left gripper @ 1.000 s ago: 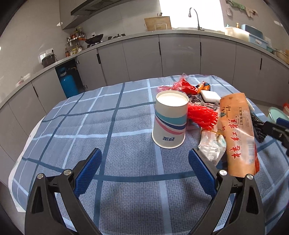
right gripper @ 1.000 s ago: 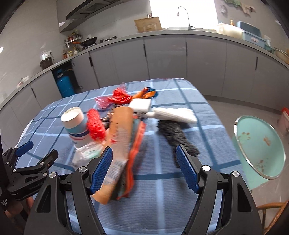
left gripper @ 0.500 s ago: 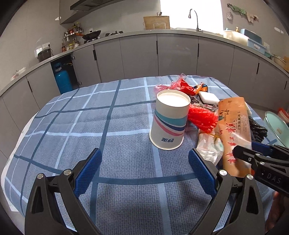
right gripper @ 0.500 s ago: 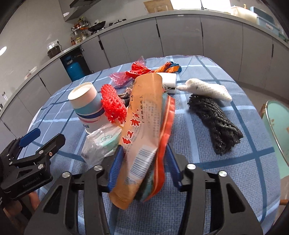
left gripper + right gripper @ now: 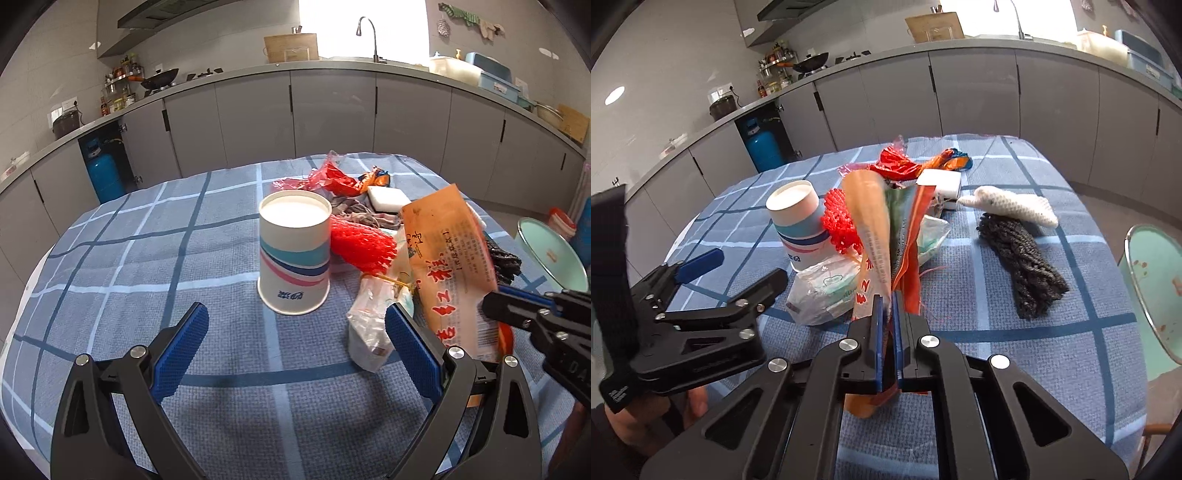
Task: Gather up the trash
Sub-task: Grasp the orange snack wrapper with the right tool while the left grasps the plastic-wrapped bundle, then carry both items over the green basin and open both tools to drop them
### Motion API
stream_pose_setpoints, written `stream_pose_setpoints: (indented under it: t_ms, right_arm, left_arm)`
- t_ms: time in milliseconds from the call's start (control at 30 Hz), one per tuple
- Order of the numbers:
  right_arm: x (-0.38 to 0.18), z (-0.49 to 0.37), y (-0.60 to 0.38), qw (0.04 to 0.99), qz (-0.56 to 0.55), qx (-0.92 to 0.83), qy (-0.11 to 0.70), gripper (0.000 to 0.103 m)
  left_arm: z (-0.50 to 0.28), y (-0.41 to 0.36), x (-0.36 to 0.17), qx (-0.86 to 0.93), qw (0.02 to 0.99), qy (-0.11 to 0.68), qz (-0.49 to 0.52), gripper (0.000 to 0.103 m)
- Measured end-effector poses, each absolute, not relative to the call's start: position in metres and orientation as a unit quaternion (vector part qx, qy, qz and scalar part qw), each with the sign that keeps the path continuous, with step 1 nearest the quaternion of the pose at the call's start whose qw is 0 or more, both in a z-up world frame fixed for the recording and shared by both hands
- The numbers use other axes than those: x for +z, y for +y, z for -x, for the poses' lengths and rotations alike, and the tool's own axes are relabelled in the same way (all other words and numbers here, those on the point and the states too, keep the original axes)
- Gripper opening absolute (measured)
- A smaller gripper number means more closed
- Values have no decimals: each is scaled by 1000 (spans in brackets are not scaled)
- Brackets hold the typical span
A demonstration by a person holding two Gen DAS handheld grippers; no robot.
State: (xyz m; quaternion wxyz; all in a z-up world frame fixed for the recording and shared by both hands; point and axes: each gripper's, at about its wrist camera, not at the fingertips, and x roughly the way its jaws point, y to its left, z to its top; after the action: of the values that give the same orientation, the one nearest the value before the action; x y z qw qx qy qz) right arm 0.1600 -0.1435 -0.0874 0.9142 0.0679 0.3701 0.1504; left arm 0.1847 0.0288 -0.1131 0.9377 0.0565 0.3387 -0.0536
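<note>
Orange wrapper [image 5: 871,236] is pinched in the closed right gripper [image 5: 886,314] beside the cup [image 5: 294,251], the left gripper [image 5: 295,347] gapes empty, and other litter still waits.

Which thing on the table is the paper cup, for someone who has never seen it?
On the blue checked tablecloth, find the trash heap. The paper cup stands upside down at its left edge, beside red netting. It alone is white with teal, navy and pink stripes.
</note>
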Motion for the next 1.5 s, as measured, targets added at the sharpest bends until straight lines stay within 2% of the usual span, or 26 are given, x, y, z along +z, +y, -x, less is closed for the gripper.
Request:
stream_pose_setpoints:
  t_ms: [167, 233, 300, 333, 367, 400, 433, 567, 1067, 1500]
  right_arm:
    - [-77, -150, -160, 920, -69, 133, 361, 5]
    - [-75, -147, -167, 922, -71, 127, 358, 5]
    - [-72, -143, -174, 923, -73, 122, 357, 4]
    - [-72, -143, -175, 924, -73, 121, 356, 4]
    - [-72, -142, -177, 924, -74, 118, 356, 4]
    - [-72, -141, -178, 924, -75, 117, 356, 4]
    - [-73, -141, -181, 924, -77, 115, 356, 4]
    - [-71, -138, -185, 926, -82, 114, 352, 4]
    - [-38, -111, -224, 945, -94, 80, 302, 4]
    - [-28, -108, -265, 954, -114, 43, 275, 4]
  left_arm:
    - [-193, 11, -123, -78, 931, 351, -59, 94]
    - [-199, 2, -130, -96, 925, 364, -56, 89]
    - [-204, -5, -137, -111, 918, 378, -51, 75]
    - [-205, -8, -139, -116, 915, 382, -52, 70]
    - [-206, -12, -142, -123, 912, 387, -53, 63]
    - [-206, -14, -144, -130, 909, 393, -51, 51]
    - [-205, -17, -145, -136, 906, 397, -50, 45]
    - [-194, -24, -142, -147, 905, 394, -67, 32]
    - [-130, -31, -76, -115, 940, 310, -86, 29]
    - [-144, -67, -45, -109, 954, 268, -80, 29]
